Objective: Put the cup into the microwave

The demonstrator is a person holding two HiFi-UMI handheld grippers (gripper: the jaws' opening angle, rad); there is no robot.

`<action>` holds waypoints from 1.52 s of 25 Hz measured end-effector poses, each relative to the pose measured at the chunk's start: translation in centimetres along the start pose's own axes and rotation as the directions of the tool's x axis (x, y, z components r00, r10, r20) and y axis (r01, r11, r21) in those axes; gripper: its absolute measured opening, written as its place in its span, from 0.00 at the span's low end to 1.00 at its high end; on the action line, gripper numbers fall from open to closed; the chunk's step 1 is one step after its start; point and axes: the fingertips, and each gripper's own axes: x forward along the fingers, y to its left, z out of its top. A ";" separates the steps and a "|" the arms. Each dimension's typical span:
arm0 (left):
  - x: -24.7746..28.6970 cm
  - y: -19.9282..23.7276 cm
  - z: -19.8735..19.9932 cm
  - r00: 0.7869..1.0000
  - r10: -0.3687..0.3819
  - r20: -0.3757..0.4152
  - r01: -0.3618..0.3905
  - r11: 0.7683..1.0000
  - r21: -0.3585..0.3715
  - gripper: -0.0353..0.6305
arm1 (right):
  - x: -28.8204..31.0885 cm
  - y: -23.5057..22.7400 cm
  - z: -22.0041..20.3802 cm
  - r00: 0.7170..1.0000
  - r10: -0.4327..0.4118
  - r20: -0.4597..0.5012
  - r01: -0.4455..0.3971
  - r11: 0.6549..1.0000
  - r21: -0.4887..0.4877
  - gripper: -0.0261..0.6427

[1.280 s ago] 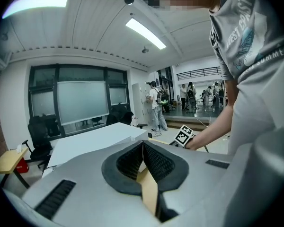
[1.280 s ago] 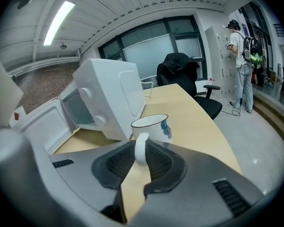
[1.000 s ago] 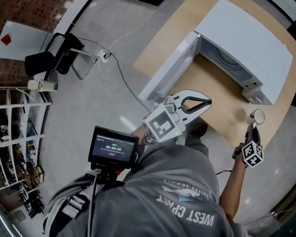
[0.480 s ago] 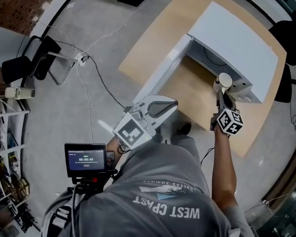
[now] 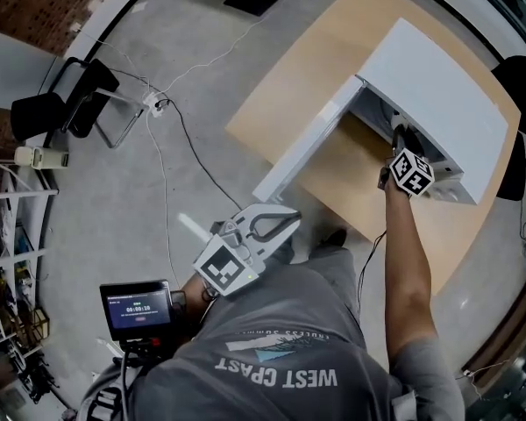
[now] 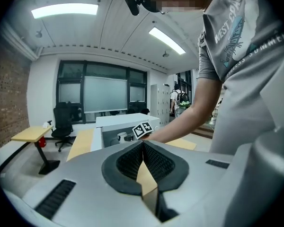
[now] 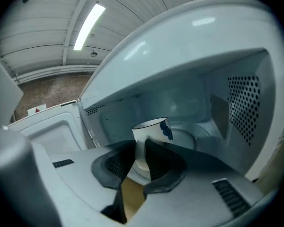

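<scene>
So there's a wooden worktop (image 5: 333,51) with a white microwave (image 5: 438,86) on it, and its door (image 5: 302,152) is swung wide open on the person's left. The right gripper (image 7: 141,148) is reached into the opening and is pinching the wall of a white cup (image 7: 151,130) with a blue mark; the cup is upright inside the cavity, over the round glass plate (image 7: 182,137), can't tell if it's touching. The left gripper (image 6: 143,145) hangs off the worktop by the person's body, pads pressed together on nothing.
</scene>
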 end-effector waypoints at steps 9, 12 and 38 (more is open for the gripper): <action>-0.1 0.9 -0.3 1.000 0.029 -0.011 -0.030 0.996 -0.079 0.09 | 2.6 -3.0 0.6 0.998 -0.037 0.041 0.037 0.999 0.001 0.15; 1.0 1.1 1.0 1.000 -0.009 -0.017 0.008 0.999 -0.053 0.09 | 2.4 -4.9 3.3 0.997 -0.067 0.034 0.069 0.997 -0.044 0.15; -2.1 -3.6 -3.1 0.995 -0.087 0.045 0.084 0.994 0.064 0.09 | -7.4 -0.4 -3.6 0.995 -0.021 0.096 0.022 1.000 -0.015 0.37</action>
